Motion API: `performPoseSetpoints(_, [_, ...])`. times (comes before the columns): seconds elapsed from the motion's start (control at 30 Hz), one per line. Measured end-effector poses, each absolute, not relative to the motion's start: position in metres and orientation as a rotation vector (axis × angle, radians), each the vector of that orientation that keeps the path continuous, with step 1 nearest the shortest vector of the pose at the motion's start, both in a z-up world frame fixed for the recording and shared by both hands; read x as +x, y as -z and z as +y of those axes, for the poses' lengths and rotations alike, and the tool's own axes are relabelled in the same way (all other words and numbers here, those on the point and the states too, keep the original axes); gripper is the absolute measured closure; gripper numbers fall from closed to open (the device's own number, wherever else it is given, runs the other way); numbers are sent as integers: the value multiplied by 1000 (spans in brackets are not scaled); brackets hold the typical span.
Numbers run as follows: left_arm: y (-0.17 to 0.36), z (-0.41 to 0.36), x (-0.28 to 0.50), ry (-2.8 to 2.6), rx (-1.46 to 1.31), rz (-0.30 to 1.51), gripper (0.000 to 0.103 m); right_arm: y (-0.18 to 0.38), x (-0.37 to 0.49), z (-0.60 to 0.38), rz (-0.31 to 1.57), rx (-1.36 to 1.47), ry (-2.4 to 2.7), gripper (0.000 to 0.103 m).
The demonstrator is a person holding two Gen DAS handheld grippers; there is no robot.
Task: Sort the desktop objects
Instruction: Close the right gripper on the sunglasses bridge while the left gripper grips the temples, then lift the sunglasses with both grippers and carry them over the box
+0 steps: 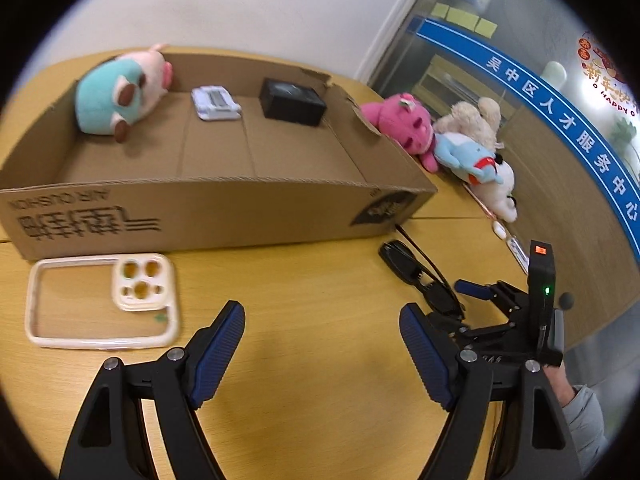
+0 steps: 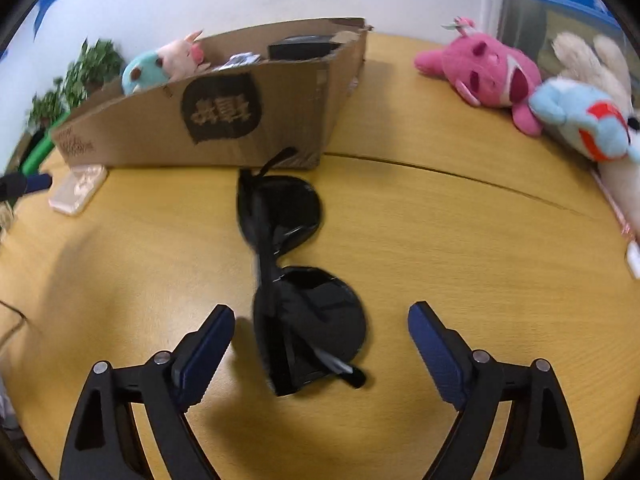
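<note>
Folded black sunglasses (image 2: pixel 298 276) lie on the wooden table; their near lens sits between the open fingers of my right gripper (image 2: pixel 321 320), untouched. They also show in the left wrist view (image 1: pixel 416 276), with the right gripper (image 1: pixel 486 294) over them. My left gripper (image 1: pixel 322 322) is open and empty above bare table. A cream phone case (image 1: pixel 100 304) lies to its left, in front of the cardboard box (image 1: pixel 208 204). The box holds a teal-and-pink plush (image 1: pixel 120 92), a white device (image 1: pixel 214 102) and a black box (image 1: pixel 292 102).
A pink plush (image 2: pixel 486 68), a light-blue plush (image 2: pixel 580 120) and a cream plush (image 2: pixel 592 58) lie along the table's right edge by a glass wall. Potted plants (image 2: pixel 76 80) stand at the far left. A seam (image 2: pixel 460 178) crosses the tabletop.
</note>
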State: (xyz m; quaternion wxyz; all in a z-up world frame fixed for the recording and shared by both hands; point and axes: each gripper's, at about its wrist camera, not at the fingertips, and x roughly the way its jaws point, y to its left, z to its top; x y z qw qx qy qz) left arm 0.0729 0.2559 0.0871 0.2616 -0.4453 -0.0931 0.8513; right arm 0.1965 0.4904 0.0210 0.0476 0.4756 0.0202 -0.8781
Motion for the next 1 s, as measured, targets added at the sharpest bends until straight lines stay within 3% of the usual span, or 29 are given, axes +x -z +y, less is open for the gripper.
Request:
performPoseSetpoints(0.1, [-81, 273, 66, -2253, -1219, -253, 23, -26, 200, 478, 66, 1442, 2683, 33])
performPoseSetpoints(0.13, [-78, 282, 62, -2221, -1231, -259, 23, -27, 201, 474, 59, 1436, 2688, 47])
performPoseSetpoints(0.17, [-75, 288, 59, -2199, -1242, -262, 23, -28, 203, 470, 58, 1431, 2691, 49])
performPoseSetpoints(0.3, [-54, 320, 41, -2063, -1312, -301, 23, -29, 210, 454, 29, 1432, 2708, 49])
performPoseSetpoints(0.53, [-28, 350, 28, -1928, -1390, -366, 28, -31, 223, 432, -181, 1392, 2718, 49])
performPoseSetpoints(0.57, [-28, 350, 28, -1932, -1393, -367, 30, -31, 224, 428, -201, 1379, 2704, 49])
performPoseSetpoints(0.6, [-28, 349, 28, -1943, -1399, -365, 40, -31, 225, 424, -217, 1367, 2688, 49])
performPoseSetpoints(0.63, [-26, 347, 27, -1952, -1415, -365, 60, -32, 226, 420, -215, 1359, 2685, 50])
performPoseSetpoints(0.67, [-22, 344, 25, -1941, -1431, -384, 65, -33, 228, 415, -205, 1342, 2682, 50])
performPoseSetpoints(1.0, [-78, 309, 30, -1967, -1270, -448, 71, -71, 230, 392, -158, 1187, 2705, 50])
